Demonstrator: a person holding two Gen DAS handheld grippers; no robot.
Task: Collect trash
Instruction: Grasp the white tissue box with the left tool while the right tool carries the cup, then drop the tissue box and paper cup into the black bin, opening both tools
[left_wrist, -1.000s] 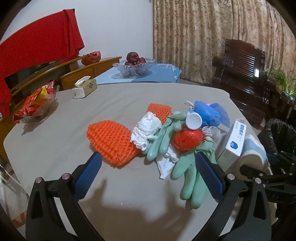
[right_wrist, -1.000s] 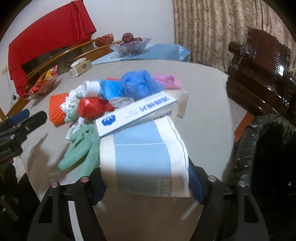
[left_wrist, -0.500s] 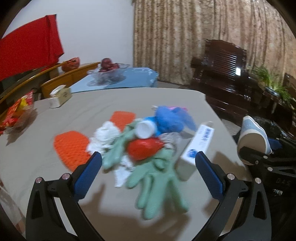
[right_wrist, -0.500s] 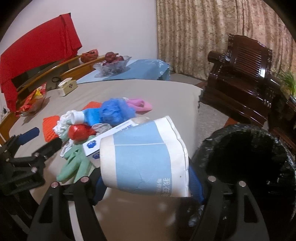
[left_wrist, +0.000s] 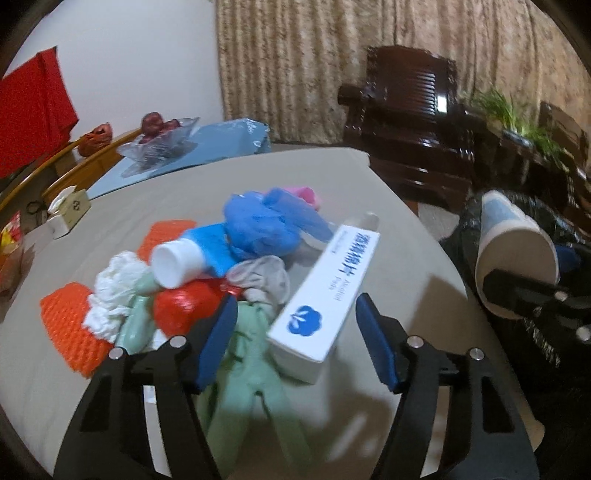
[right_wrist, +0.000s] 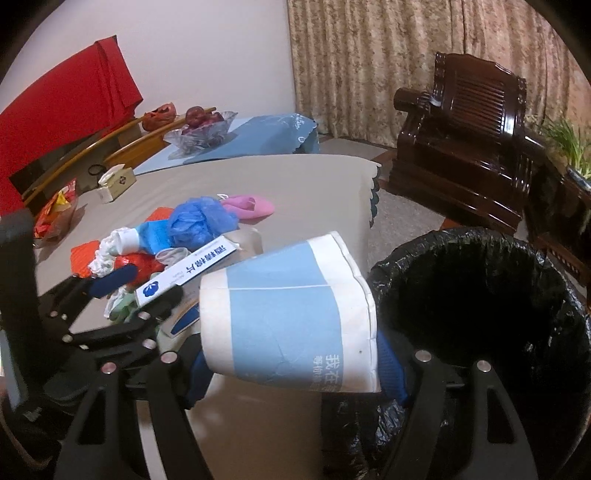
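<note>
My right gripper (right_wrist: 291, 369) is shut on a crushed blue-and-white paper cup (right_wrist: 291, 317), held at the table's edge beside the black-lined trash bin (right_wrist: 480, 314). The cup also shows in the left wrist view (left_wrist: 513, 254). My left gripper (left_wrist: 295, 343) is open, its fingers on either side of the near end of a white box with a blue logo (left_wrist: 325, 299). The box lies on a trash pile: green gloves (left_wrist: 255, 369), red wrapper (left_wrist: 184, 306), white-capped blue tube (left_wrist: 192, 254), blue plastic bag (left_wrist: 269, 225), white tissue (left_wrist: 114, 291), orange foam nets (left_wrist: 70, 328).
The grey table (left_wrist: 332, 177) also holds a tissue box (left_wrist: 70, 210), a snack bag (right_wrist: 55, 214) and a pink item (right_wrist: 251, 206). A glass fruit bowl (right_wrist: 199, 129) sits behind on a blue cover. Dark wooden chairs (right_wrist: 465, 140) stand to the right.
My left gripper has moved right and forward and narrowed around the white box. My right gripper has carried the cup off the table towards the bin.
</note>
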